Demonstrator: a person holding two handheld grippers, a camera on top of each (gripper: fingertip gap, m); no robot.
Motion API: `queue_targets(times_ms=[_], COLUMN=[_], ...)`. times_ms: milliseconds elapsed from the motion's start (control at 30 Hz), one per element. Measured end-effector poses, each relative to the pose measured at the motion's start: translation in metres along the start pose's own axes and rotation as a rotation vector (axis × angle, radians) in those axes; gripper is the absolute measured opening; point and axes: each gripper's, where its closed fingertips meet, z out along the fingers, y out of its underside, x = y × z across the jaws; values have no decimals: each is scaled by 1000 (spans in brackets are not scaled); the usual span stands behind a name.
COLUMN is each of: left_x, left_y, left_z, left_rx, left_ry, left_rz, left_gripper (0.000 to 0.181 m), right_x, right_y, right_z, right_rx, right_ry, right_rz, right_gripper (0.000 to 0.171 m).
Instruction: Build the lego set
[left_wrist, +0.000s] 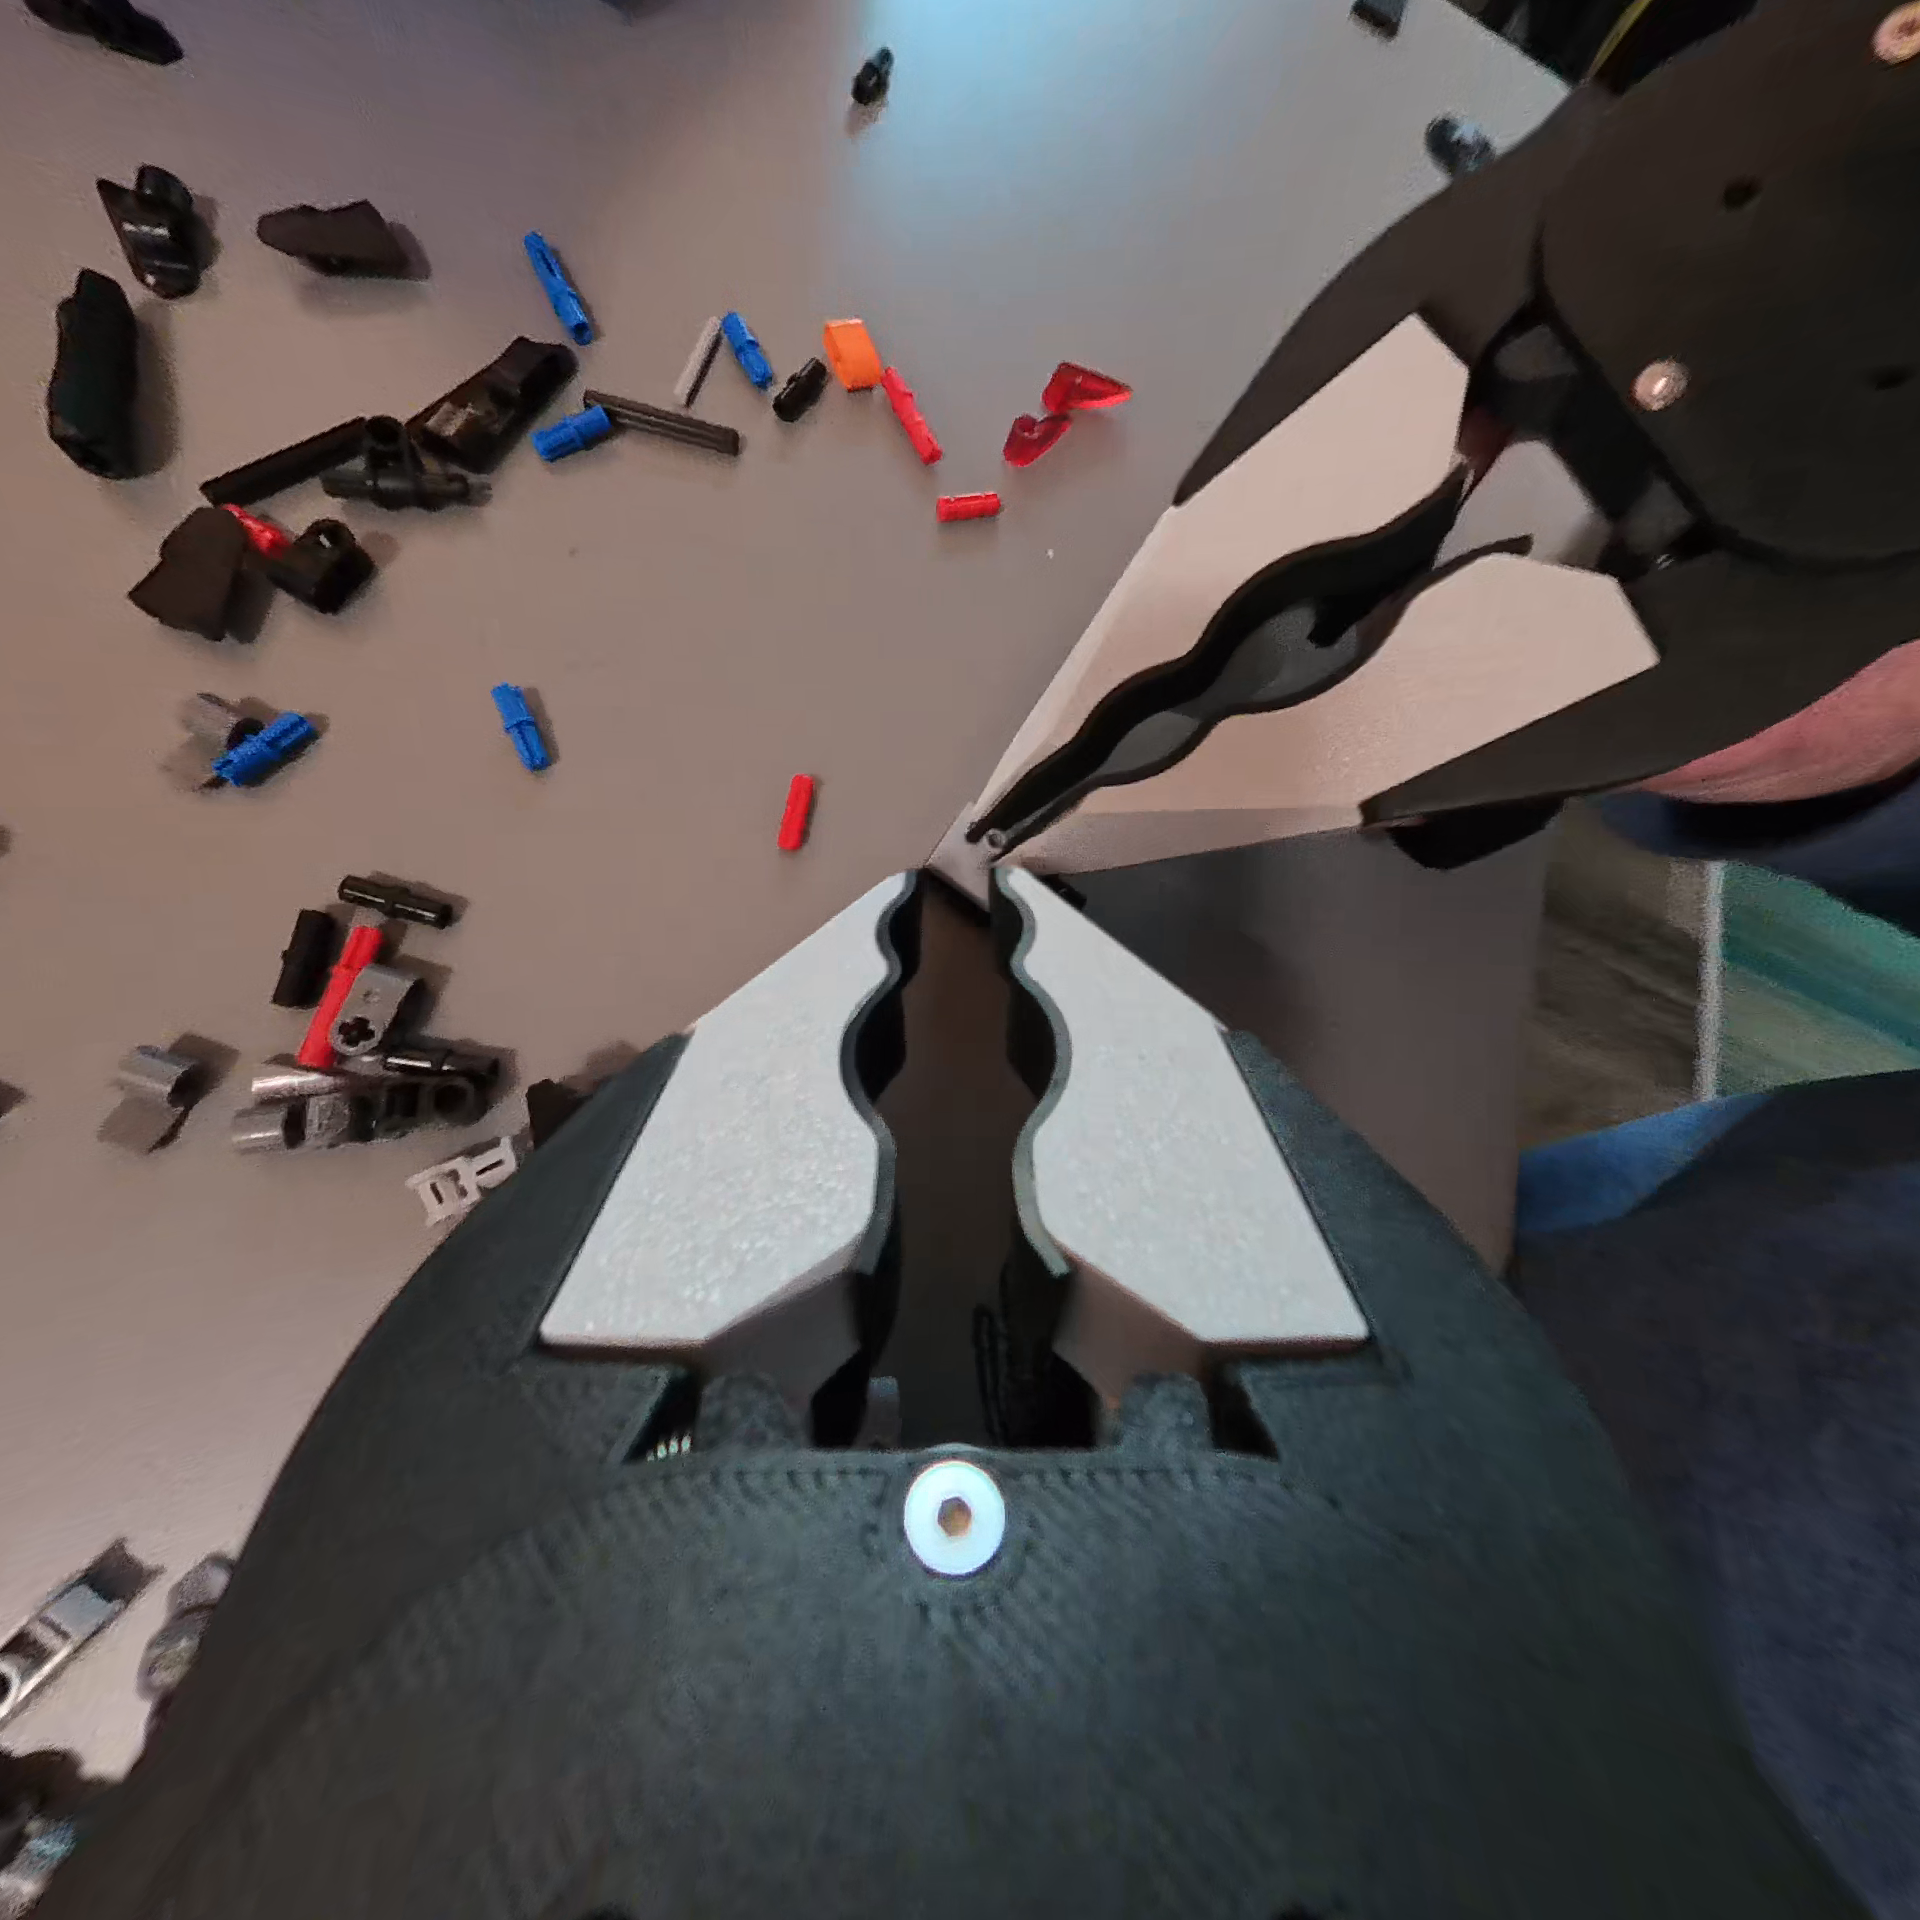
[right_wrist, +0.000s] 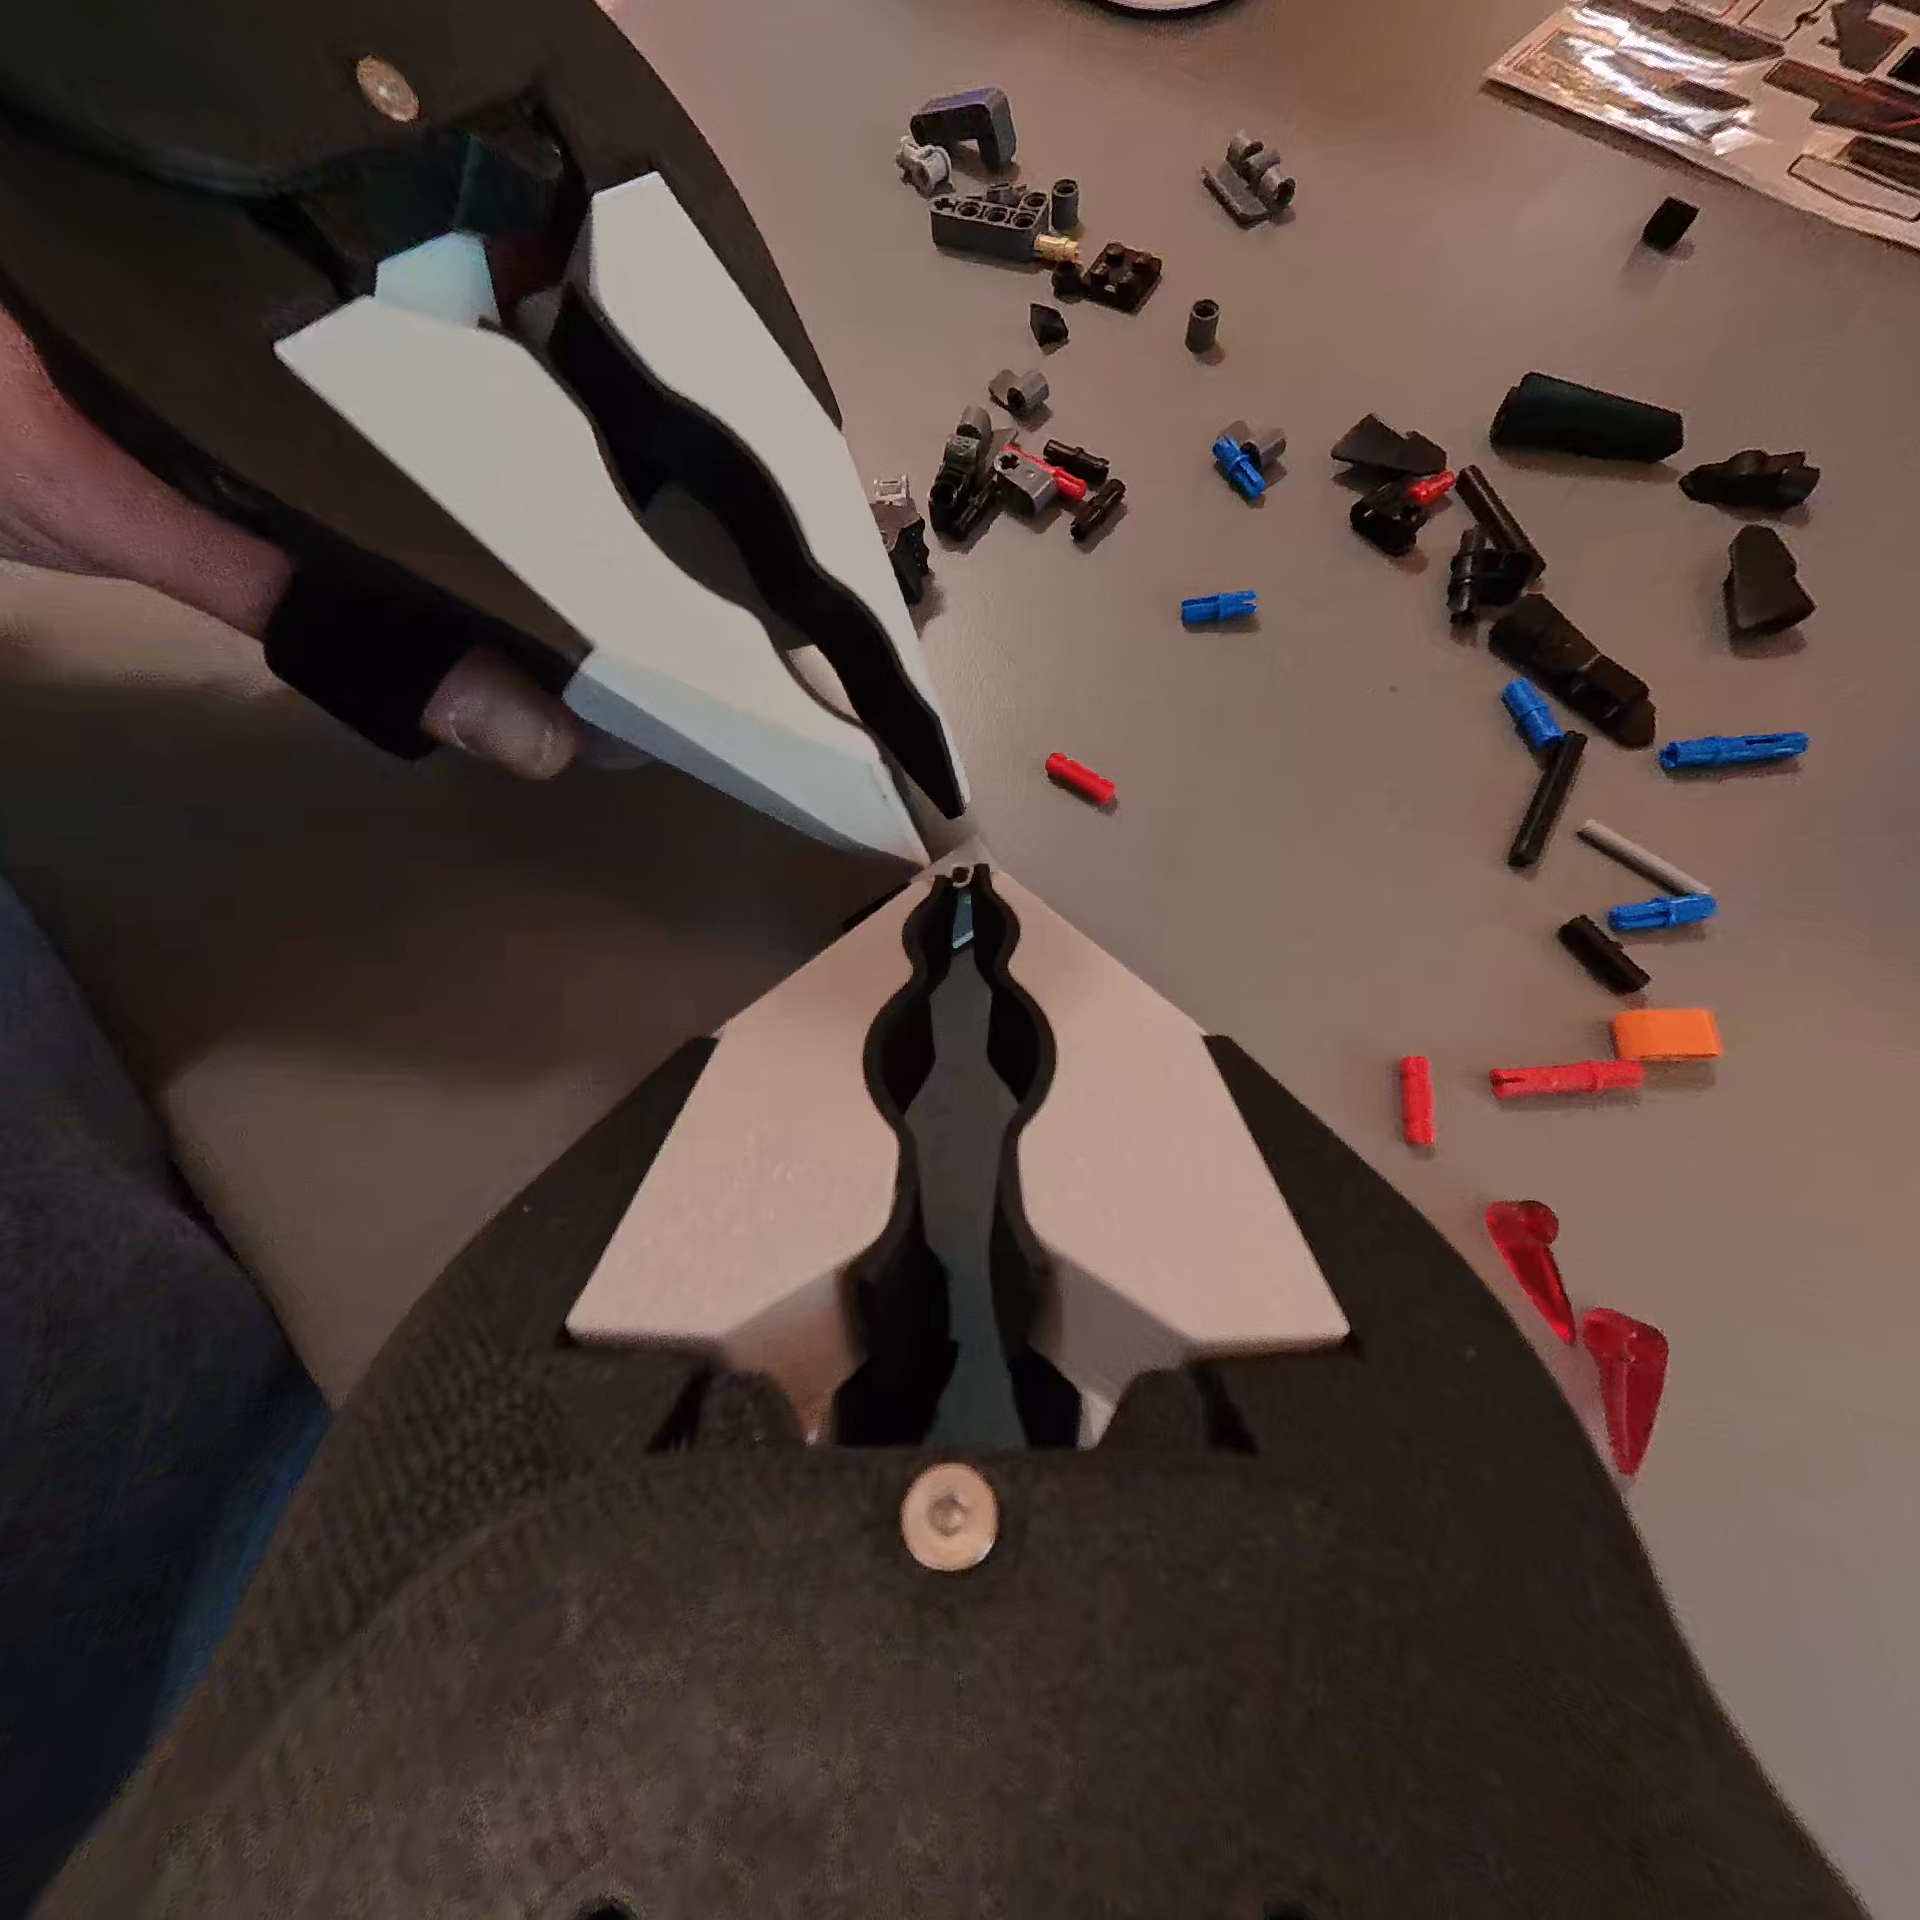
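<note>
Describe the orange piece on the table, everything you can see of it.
The orange piece is a small, opaque, plastic-looking block, bright orange, with flat faces and a sloped or rounded end; no studs show. It lies flat on the grey table, among the loose parts and away from both claws. In the right wrist view one end of a long red pin meets its lower edge; in the left wrist view the same pin runs off from its corner. Nothing grips it.
</note>
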Motion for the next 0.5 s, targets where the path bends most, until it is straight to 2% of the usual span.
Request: queue_targets(times_ms=[200,500], left_x=[-2,-3], left_y=[1,1], left_z=[4,6], left_rx=[-23,-67], left_ry=[24,-7], left_rz=[-32,63], left_gripper=[0,0], right_x=[-1,-1], right_y=[0,0], right_z=[1,1], right_rx=[3,-1], right_ry=[0,-42], right_rz=[-10,55], right_gripper=[1,1])
